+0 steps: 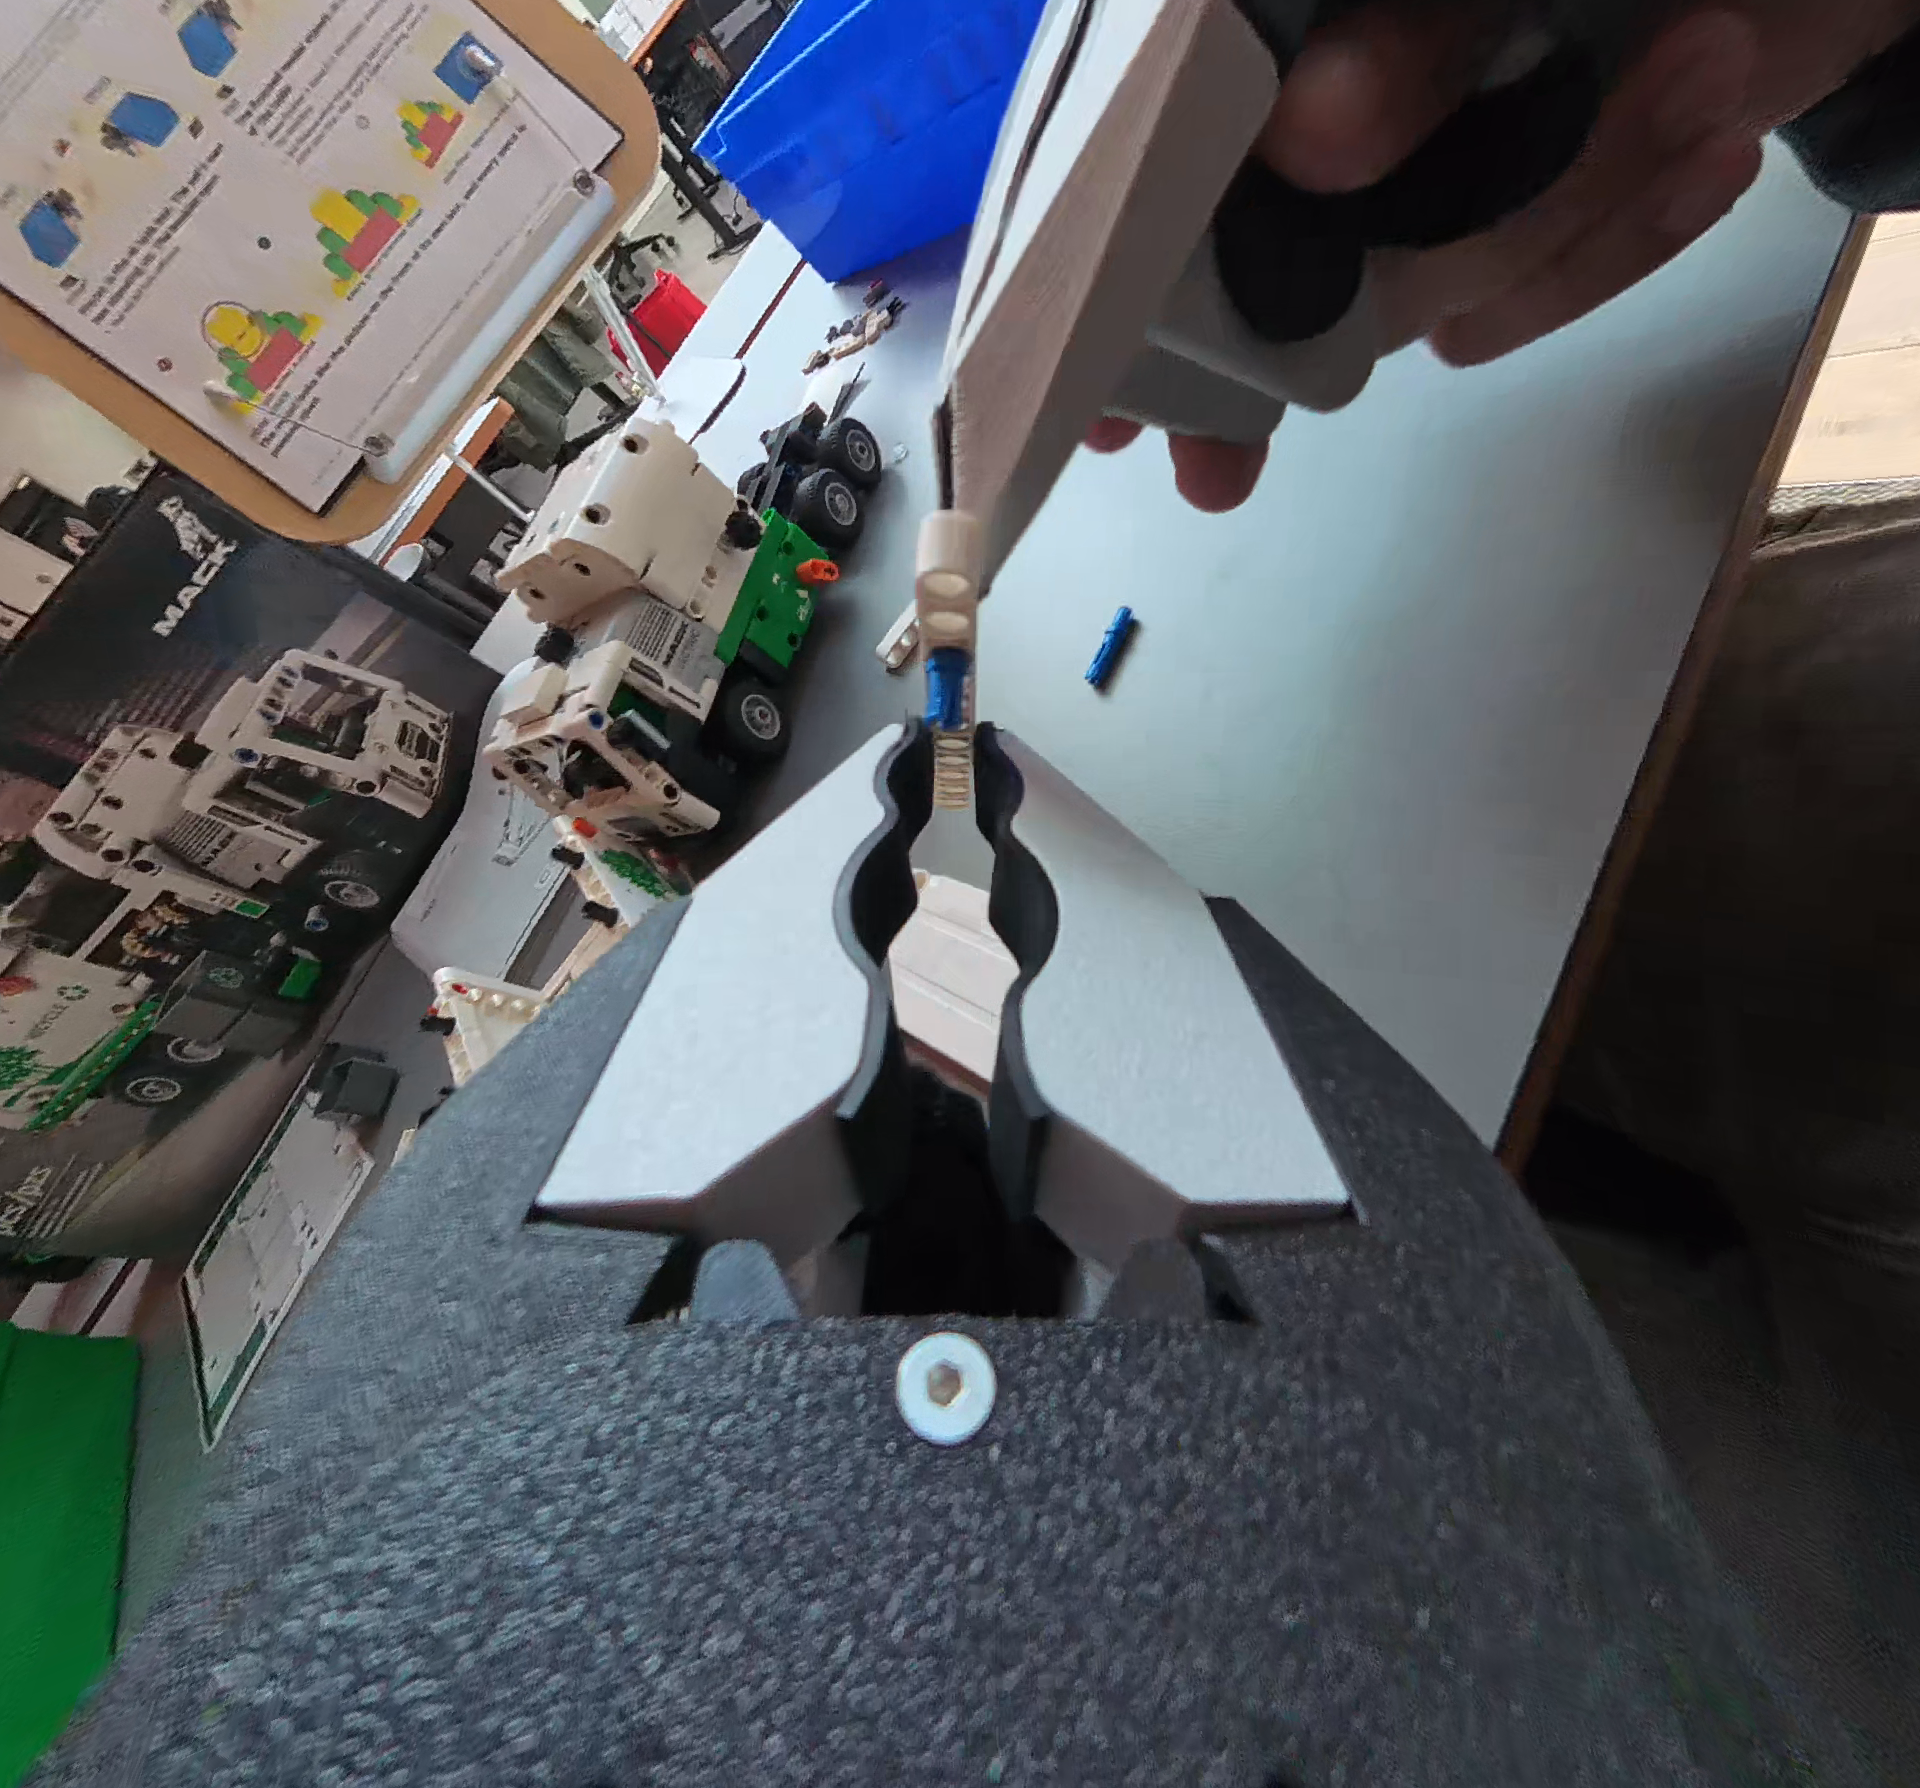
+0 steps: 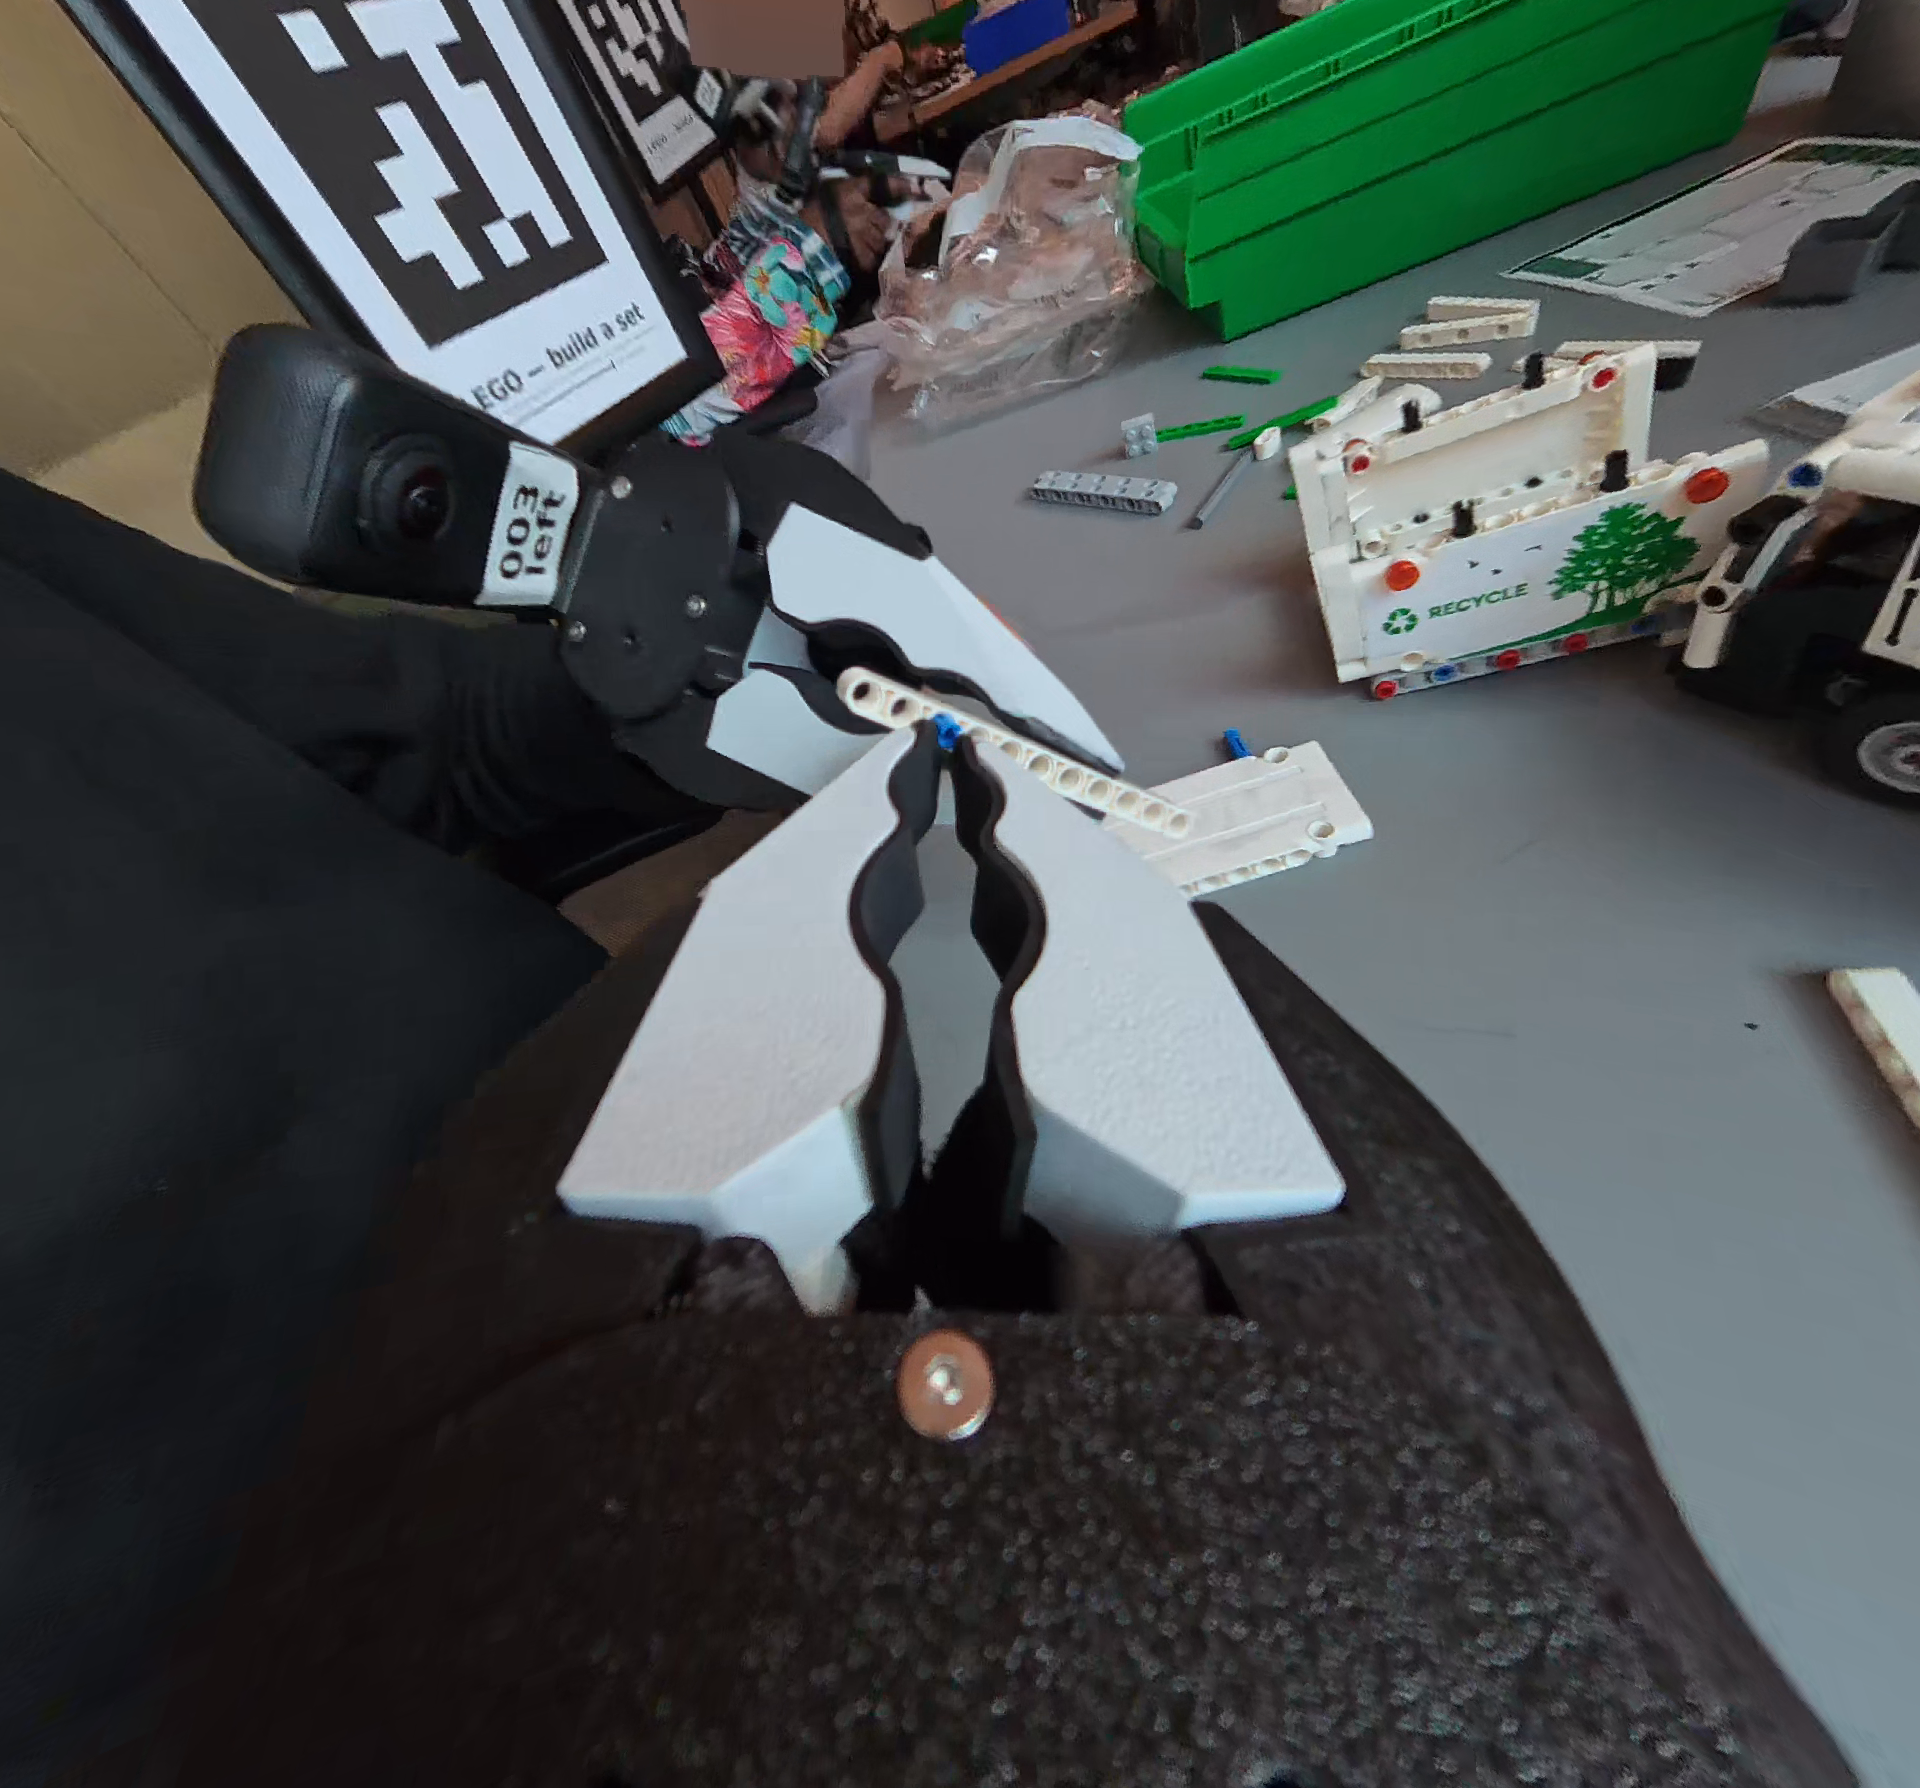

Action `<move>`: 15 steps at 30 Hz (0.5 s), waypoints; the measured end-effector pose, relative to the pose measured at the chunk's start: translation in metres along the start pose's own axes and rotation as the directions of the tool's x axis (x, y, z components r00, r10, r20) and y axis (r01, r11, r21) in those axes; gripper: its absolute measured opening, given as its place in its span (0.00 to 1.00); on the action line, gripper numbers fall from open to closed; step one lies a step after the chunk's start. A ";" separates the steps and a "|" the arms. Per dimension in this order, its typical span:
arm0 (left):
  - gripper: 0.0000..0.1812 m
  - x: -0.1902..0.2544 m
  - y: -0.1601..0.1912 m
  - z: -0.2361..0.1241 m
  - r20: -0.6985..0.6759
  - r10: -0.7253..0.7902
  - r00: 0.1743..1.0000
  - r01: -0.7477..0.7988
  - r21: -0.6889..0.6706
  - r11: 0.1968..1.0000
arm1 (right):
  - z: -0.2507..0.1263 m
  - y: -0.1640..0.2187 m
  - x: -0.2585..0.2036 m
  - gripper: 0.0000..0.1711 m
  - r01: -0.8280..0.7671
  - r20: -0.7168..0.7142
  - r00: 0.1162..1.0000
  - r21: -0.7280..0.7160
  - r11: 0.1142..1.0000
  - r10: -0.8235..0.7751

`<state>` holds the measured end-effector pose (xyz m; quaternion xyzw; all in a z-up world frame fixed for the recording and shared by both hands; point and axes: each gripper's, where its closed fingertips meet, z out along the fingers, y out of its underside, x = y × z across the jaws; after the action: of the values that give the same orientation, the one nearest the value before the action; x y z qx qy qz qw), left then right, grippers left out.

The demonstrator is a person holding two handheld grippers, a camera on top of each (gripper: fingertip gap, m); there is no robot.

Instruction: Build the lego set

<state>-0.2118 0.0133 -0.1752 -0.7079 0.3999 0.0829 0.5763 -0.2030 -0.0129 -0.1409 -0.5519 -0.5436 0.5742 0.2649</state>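
My left gripper (image 1: pixel 951 741) is shut on one end of a long white holed beam (image 1: pixel 948 585), which points away from it. In the right wrist view the left gripper (image 2: pixel 1039 736) holds the beam (image 2: pixel 1081 782) level above the grey table. My right gripper (image 2: pixel 940 736) is shut on a small blue pin (image 2: pixel 943 728), with the pin against the side of the beam near its held end. In the left wrist view the right gripper (image 1: pixel 966 668) comes down from the upper right, a hand around its body, and the blue pin (image 1: pixel 943 684) sits at the beam.
A partly built white and green truck (image 1: pixel 665 616) stands by the set's box (image 1: pixel 208 803). A spare blue pin (image 1: pixel 1110 647) lies on the table. A white flat panel (image 2: pixel 1247 819), a white body section with a tree print (image 2: pixel 1486 533), loose beams (image 2: pixel 1455 336), a green bin (image 2: pixel 1455 107) and a blue bin (image 1: pixel 894 76) surround the work area. About 4 centimeters separates my left fingertips from my right.
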 end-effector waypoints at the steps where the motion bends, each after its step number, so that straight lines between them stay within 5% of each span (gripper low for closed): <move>1: 0.03 0.001 -0.002 0.000 -0.003 0.002 1.000 -0.002 0.000 1.000 | 0.000 -0.001 -0.001 0.01 -0.023 0.017 1.000 0.011 1.000 0.023; 6: 0.16 -0.002 -0.033 -0.018 0.040 0.054 0.998 -0.059 0.131 0.990 | -0.004 -0.010 -0.007 0.00 -0.041 0.039 0.998 0.029 0.999 0.040; 15: 0.04 0.006 -0.045 -0.028 -0.017 0.095 0.995 -0.089 0.216 0.972 | -0.004 0.000 -0.017 0.01 -0.033 0.105 0.994 -0.028 0.999 0.036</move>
<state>-0.1880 -0.0136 -0.1361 -0.6233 0.4466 0.0561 0.6395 -0.1955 -0.0266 -0.1344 -0.5336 -0.5548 0.5998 0.2186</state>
